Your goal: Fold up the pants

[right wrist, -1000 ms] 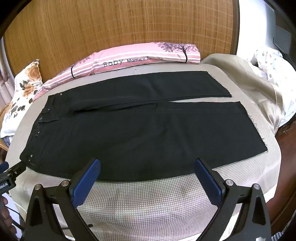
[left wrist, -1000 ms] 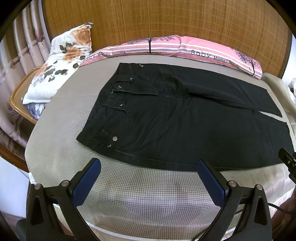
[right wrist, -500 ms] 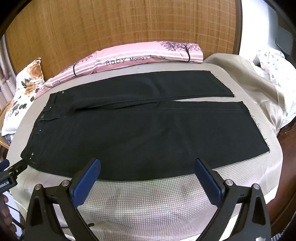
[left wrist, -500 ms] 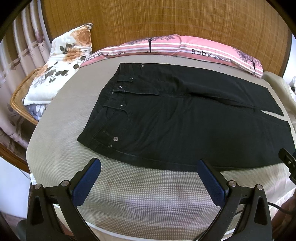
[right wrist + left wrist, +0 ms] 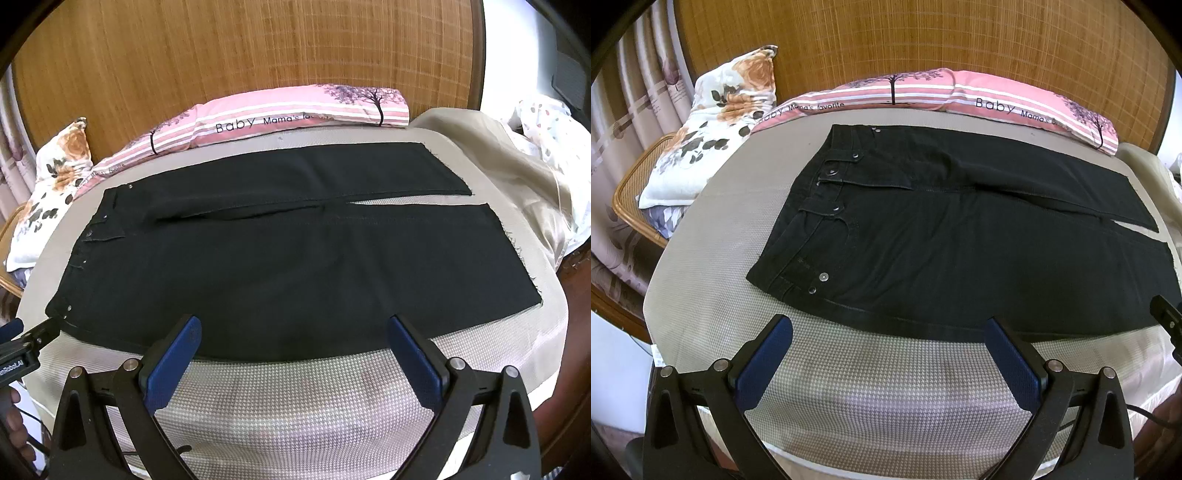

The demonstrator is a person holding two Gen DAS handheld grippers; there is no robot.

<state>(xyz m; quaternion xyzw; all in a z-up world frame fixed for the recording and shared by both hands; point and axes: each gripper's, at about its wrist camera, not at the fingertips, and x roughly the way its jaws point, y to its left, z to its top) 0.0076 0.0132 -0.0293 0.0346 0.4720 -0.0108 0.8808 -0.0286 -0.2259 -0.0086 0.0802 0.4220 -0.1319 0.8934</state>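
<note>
Black pants (image 5: pixel 942 236) lie flat on the bed, waistband to the left, both legs stretched to the right, seen too in the right wrist view as black pants (image 5: pixel 280 258). My left gripper (image 5: pixel 886 332) hovers open near the front hem by the waist end, nothing between its blue pads. Over the front edge of the near leg, my right gripper (image 5: pixel 293 330) is open and empty too. The left gripper's tip (image 5: pixel 40 330) shows at the waist corner in the right wrist view. A hand (image 5: pixel 14 424) holds it.
A pink striped pillow (image 5: pixel 960 94) lies along the woven headboard (image 5: pixel 240 55). A floral pillow (image 5: pixel 713 125) leans at the left over a wicker chair (image 5: pixel 631 188). A beige blanket (image 5: pixel 517 177) is bunched at the right. The bed's checked cover (image 5: pixel 886 387) spreads in front of the pants.
Both views have shifted slightly; the right gripper has edged a little closer to the pants' near edge. The pants have not moved.
</note>
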